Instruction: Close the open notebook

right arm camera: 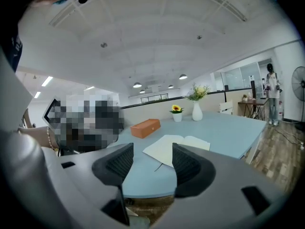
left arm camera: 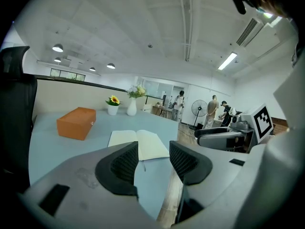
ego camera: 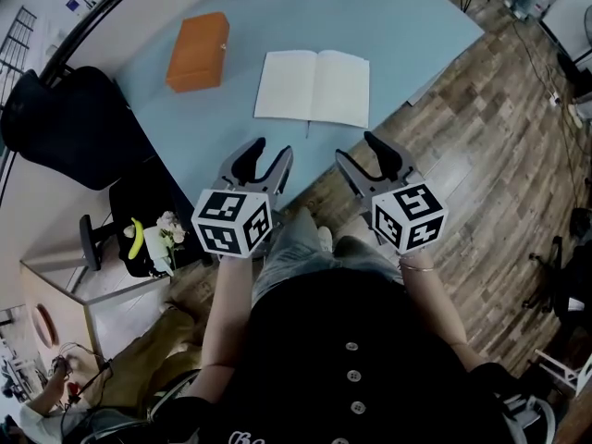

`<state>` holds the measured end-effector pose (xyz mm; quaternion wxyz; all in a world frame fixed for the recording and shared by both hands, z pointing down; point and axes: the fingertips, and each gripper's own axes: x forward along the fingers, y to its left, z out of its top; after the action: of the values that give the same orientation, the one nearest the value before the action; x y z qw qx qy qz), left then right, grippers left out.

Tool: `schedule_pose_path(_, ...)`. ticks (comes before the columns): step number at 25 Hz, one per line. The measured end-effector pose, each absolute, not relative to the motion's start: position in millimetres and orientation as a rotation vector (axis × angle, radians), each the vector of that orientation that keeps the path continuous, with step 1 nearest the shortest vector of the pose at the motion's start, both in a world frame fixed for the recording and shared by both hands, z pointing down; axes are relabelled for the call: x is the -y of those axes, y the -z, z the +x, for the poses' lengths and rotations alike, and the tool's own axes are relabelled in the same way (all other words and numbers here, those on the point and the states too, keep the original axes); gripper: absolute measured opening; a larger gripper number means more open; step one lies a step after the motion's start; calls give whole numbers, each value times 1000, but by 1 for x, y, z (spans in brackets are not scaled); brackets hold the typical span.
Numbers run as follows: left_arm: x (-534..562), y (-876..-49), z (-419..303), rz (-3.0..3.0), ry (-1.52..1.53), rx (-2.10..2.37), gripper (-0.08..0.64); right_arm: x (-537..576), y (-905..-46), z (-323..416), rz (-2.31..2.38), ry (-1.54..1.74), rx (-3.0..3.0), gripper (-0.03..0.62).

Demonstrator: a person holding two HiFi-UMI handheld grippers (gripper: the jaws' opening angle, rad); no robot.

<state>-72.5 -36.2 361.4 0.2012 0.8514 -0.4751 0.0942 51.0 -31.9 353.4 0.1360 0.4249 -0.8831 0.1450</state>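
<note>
Left gripper (ego camera: 270, 155) and right gripper (ego camera: 356, 151) are held side by side close to the person's body, at the near edge of the pale blue table (ego camera: 407, 35), above wood floor (ego camera: 481, 137). Both sets of jaws stand moderately apart, with nothing between the pads; neither touches the table. Just beyond them the notebook (ego camera: 313, 87) lies open and flat, blank pages up, near the table's near edge. A thin dark strand (ego camera: 308, 129) trails from the near end of its spine, possibly a ribbon marker. Farther back and left sits an orange box (ego camera: 198, 51), apart from the notebook. At the far edge stand a sunflower pot (left arm camera: 113, 109) and a white vase (left arm camera: 132, 107).
</note>
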Motion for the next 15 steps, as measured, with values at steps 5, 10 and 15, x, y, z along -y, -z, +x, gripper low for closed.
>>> schedule_pose_path(5, 48, -370, -75, 2353, -269, 1325, 187, 41, -361, 46, 1215, -449, 2549, 239)
schedule_pose_path(10, 60, -381, -78, 2335, -287, 1300, 187, 53, -373, 41, 1200, -490, 2526, 235)
schedule_pose_path(15, 84, -378, -86, 2335, -273, 1278, 187, 75, -373, 33, 1190, -483, 2503, 233)
